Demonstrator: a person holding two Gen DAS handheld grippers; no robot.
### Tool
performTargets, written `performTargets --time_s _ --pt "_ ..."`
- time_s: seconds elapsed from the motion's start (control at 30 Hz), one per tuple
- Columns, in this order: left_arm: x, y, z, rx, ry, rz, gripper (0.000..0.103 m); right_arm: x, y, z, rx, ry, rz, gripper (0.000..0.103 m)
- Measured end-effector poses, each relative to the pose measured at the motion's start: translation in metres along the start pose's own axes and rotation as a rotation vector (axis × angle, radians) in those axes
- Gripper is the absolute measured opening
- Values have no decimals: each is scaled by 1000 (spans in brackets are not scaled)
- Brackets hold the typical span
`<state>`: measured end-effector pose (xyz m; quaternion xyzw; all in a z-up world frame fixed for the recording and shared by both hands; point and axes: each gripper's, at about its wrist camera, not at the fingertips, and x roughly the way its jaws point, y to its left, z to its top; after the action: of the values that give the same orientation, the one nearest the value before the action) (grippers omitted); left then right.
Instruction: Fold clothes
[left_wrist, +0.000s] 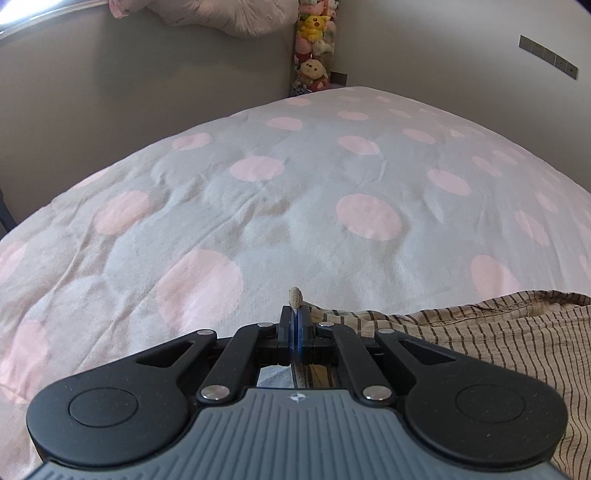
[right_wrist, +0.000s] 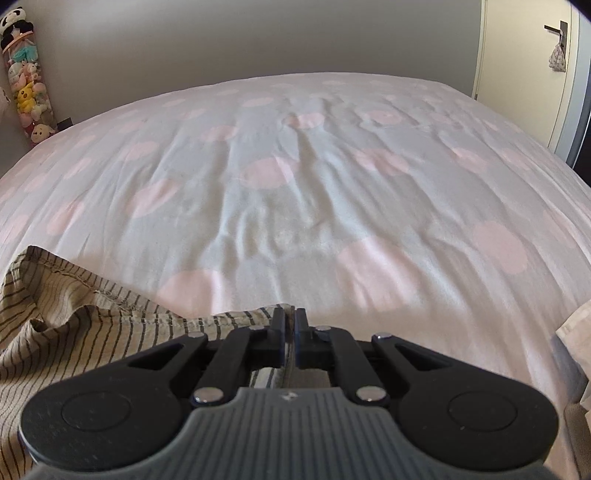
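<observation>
Striped garment (left_wrist: 480, 332) lies rumpled on dotted bedspread (left_wrist: 295, 184), near edge of bed. Left gripper (left_wrist: 296, 314) pinched shut on fabric tip; right gripper (right_wrist: 290, 319) pinched shut on hem (right_wrist: 240, 317). Garment held at two points, stretched between the two grippers. No neat fold seen; stage cannot be judged, spreading or mid-fold both fit. Garment's type and lower part cut off by frames. Pale cloth (right_wrist: 576, 325) at right edge unidentified.
</observation>
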<state>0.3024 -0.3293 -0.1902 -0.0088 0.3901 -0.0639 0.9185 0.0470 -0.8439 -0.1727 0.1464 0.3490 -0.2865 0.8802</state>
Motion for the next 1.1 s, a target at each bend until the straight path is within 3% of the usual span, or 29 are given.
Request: performTargets --time_s 0.17,0.23,0.33,0.53,0.67,0.73,0.9,1.0,1.03,1.1 --pt "3 -2 -1 8 13 23 6 -9 14 4 -41 -12 68 20" --pt "0 -2 1 9 -3 39 14 -12 20 5 -57 -17 95 22" --pt "-4 -4 3 37 -27 66 16 -18 31 8 -83 -23 144 22" --pt "-3 -9 6 91 -2 84 23 -14 104 18 -188 25 360 35" --pt "-2 -6 7 68 14 64 23 2 149 22 -264 57 439 53" --pt "-1 -4 8 65 18 58 23 12 167 25 -307 70 456 55" --pt "5 2 7 17 45 14 24 40 200 31 -398 94 484 51" --pt "8 2 7 7 48 4 24 54 205 33 -407 106 525 42" --pt "9 2 8 3 50 -1 24 57 206 33 -403 113 537 38" --pt "11 2 8 -4 52 -9 24 59 205 32 -382 121 562 18"
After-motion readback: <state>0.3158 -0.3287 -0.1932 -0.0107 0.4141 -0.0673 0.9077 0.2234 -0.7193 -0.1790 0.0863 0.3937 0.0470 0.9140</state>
